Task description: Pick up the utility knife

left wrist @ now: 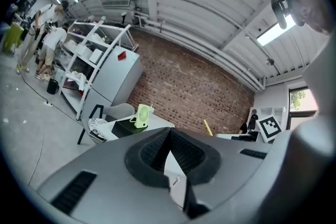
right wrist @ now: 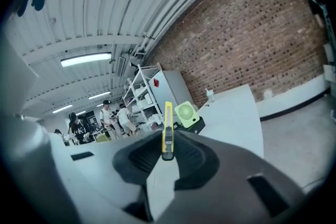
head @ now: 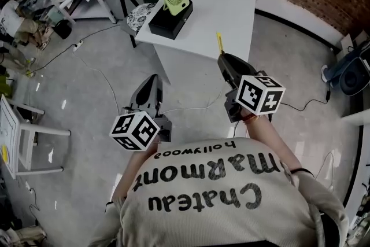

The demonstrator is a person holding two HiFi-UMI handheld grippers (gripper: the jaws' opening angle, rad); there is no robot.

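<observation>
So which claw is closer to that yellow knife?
Right. The right claw grips the utility knife between its pads; the left claw is shut, empty, off to the knife's left, apart from it.

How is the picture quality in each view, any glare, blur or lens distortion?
Head view: even light, dark corners, pale sheen on the floor. Left gripper view: strong fisheye, black rim, ceiling lamp blown white. Right gripper view: same bending of the brick wall; the utility knife in the right gripper is sharp, far people soft.
</observation>
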